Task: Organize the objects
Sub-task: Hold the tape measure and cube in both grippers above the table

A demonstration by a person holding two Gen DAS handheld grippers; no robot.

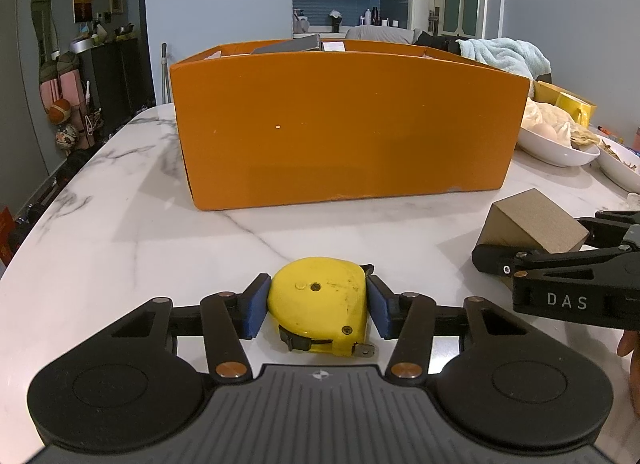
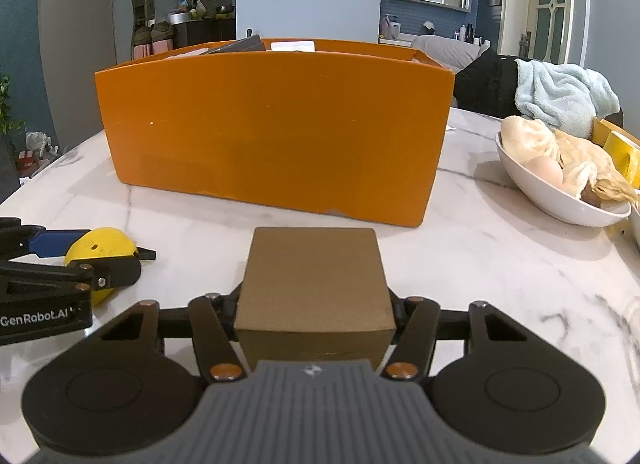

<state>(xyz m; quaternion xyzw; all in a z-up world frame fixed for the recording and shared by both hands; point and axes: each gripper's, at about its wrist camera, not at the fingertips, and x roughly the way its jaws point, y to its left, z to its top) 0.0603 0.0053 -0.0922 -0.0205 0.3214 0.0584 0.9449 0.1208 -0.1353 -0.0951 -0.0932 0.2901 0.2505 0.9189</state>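
Observation:
A worn yellow tape measure (image 1: 320, 296) lies on the white marble table (image 1: 120, 223), and the blue pads (image 1: 256, 304) of my left gripper (image 1: 318, 306) press on both its sides. To its right a brown cardboard cube (image 2: 314, 276) rests on the table between the fingers of my right gripper (image 2: 314, 306), which close against its sides; the pads themselves are hidden by the cube. A large orange box (image 2: 272, 131) stands open-topped just beyond both, with a few flat items showing over its rim. In the right wrist view the tape measure (image 2: 102, 246) shows at far left.
A white bowl (image 2: 560, 203) of buns and an egg sits right of the orange box, with a second dish behind it. A yellow mug (image 1: 572, 105) and a pale blue towel (image 2: 560, 91) lie further back. The table's curved edge runs along the left.

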